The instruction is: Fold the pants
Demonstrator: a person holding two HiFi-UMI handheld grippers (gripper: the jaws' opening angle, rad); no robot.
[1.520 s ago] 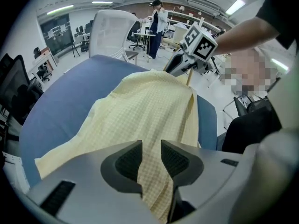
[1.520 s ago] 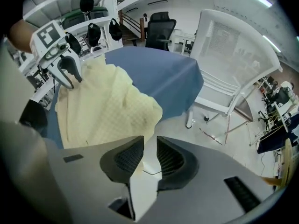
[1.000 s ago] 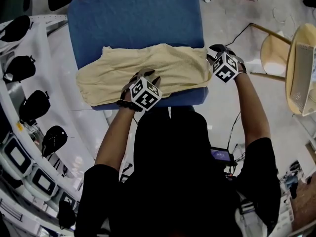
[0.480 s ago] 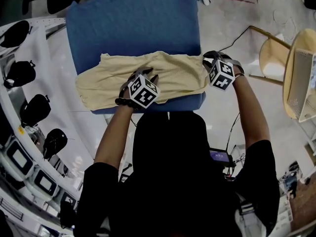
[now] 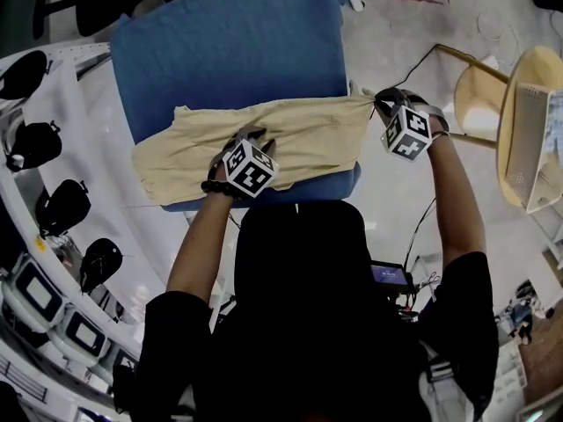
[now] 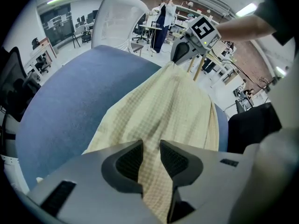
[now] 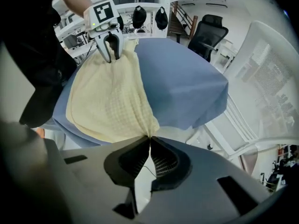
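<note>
Looking down from the head view: the pants (image 5: 299, 134) lie stretched sideways along the near edge of the blue-covered table (image 5: 229, 51). The left gripper (image 5: 253, 137) bears down on the garment near its middle. The right gripper (image 5: 380, 101) holds the garment's right end, which is drawn to a point just past the table's edge. Judgement: the fold is only starting, with both holds taken and no layer yet laid over.

Left gripper view: the jaws of the left gripper (image 6: 150, 155) stand partly apart, and a ridge of the yellow checked cloth (image 6: 173, 106) fills the gap and touches both pads. This is read as a grasp on a bunched fold. The far end of the cloth rises to the other tool (image 6: 184, 55).

Right gripper view: the right gripper (image 7: 150, 146) is clenched. Its jaws have just closed on the extreme corner of the pants (image 7: 110, 101), and only a small tip of cloth is caught.

Next move, as judged: carry the right end up and across toward the left end, with the left hold as the hinge. The thin corner bite could slip under tension.

Writing: none legible. Only the black-and-white square markers on the gripper cubes show, and a small lit screen (image 5: 390, 275) at the person's waist is too small to read.
</note>
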